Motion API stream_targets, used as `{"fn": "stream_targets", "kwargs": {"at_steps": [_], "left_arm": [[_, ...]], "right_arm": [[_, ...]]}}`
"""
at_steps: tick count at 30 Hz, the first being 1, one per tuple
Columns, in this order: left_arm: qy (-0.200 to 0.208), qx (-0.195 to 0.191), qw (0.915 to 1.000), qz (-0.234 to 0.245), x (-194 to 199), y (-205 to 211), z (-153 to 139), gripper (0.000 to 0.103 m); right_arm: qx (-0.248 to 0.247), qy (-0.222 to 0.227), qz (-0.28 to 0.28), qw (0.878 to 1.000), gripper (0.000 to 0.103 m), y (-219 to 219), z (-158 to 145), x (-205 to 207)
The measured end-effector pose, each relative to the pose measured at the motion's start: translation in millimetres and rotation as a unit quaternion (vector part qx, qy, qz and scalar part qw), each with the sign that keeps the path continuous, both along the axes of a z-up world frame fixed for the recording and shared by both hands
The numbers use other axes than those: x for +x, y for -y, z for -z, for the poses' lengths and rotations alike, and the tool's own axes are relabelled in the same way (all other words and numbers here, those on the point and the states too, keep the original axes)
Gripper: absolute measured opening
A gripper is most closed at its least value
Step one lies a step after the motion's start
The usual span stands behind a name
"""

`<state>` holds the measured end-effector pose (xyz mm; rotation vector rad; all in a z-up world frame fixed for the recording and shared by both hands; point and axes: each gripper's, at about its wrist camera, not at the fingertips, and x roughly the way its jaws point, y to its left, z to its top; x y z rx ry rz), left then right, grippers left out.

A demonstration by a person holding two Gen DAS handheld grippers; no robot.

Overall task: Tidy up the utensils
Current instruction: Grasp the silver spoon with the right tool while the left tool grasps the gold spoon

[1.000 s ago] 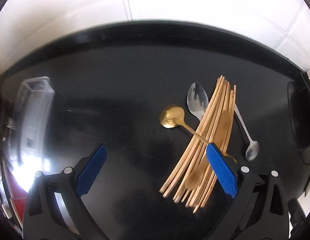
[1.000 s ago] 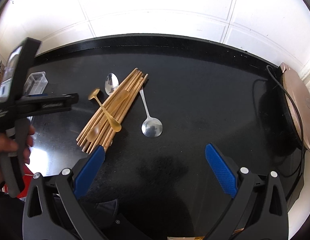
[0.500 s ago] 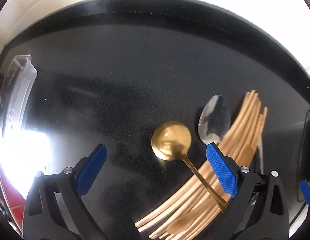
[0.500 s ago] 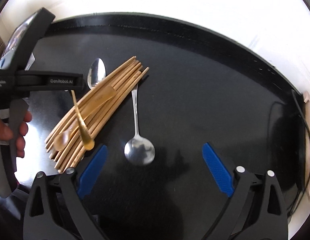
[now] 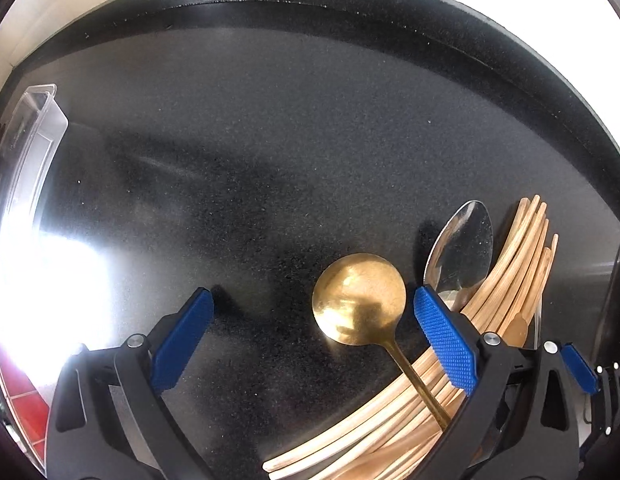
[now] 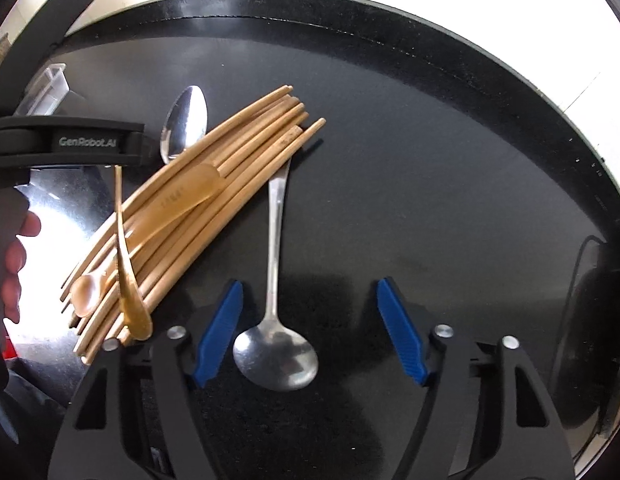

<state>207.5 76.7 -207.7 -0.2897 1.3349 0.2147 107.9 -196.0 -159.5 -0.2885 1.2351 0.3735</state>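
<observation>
Black speckled stone countertop (image 6: 410,168) with white wall tile behind, bright glare off to the left. On it, a messy pile: bundle of light wooden chopsticks (image 6: 213,200) fanned diagonally, with a flat wooden spoon (image 6: 149,220) lying on top along them. Gold round-bowled metal spoon (image 5: 360,300) crossing the bundle, bowl down on the counter, handle (image 6: 123,256) running over the sticks. Oval silver teaspoon (image 5: 462,250) tucked under the far end of the chopsticks, bowl poking out. Long-handled silver spoon with a round bowl (image 6: 275,352) lying just beside the bundle, handle tip touching the sticks.

Left gripper (image 5: 314,340) spread wide, blue pads bracketing the gold bowl, right pad just beside it, no squeeze on anything. Right gripper (image 6: 307,332) low over the round silver bowl, jaws just been narrowing but pads not pressing: bowl sits between them, nearer the left pad. Nothing held.

Further out, clear plastic container (image 5: 27,152) at the left edge, and a person's fingers (image 6: 17,264) wrapped on the left tool's handle.
</observation>
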Motion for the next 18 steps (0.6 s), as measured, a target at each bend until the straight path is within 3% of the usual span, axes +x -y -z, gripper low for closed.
{"fn": "stream_targets", "kwargs": {"at_steps": [4,7,14,15,17,18], "left_arm": [[-0.002,0.005,0.9999,-0.013,16.5,-6.7,6.6,0.098],[-0.003,0.009,0.9999,-0.011,22.9,-11.1,11.5,0.098],[0.003,0.017,0.9998,0.01,22.1,-21.2,21.6,0.096],[0.007,0.02,0.9997,0.008,16.0,-27.9,27.3,0.092],[0.024,0.026,0.9993,0.012,17.3,-34.1,25.2,0.075],[0.033,0.031,0.9988,0.019,15.2,-31.6,21.9,0.053]], "right_arm": [[0.005,0.004,-0.011,1.0,0.026,-8.6,-0.3,-5.8],[0.007,0.008,-0.016,1.0,0.007,-24.9,0.3,-13.5],[0.007,0.006,-0.006,1.0,0.005,-27.4,1.9,-22.7],[0.006,0.005,-0.004,1.0,0.005,-28.3,2.9,-23.6],[0.006,0.004,-0.001,1.0,0.005,-23.5,0.8,-30.7],[0.007,0.003,0.002,1.0,0.005,-21.4,-0.3,-32.5]]}}
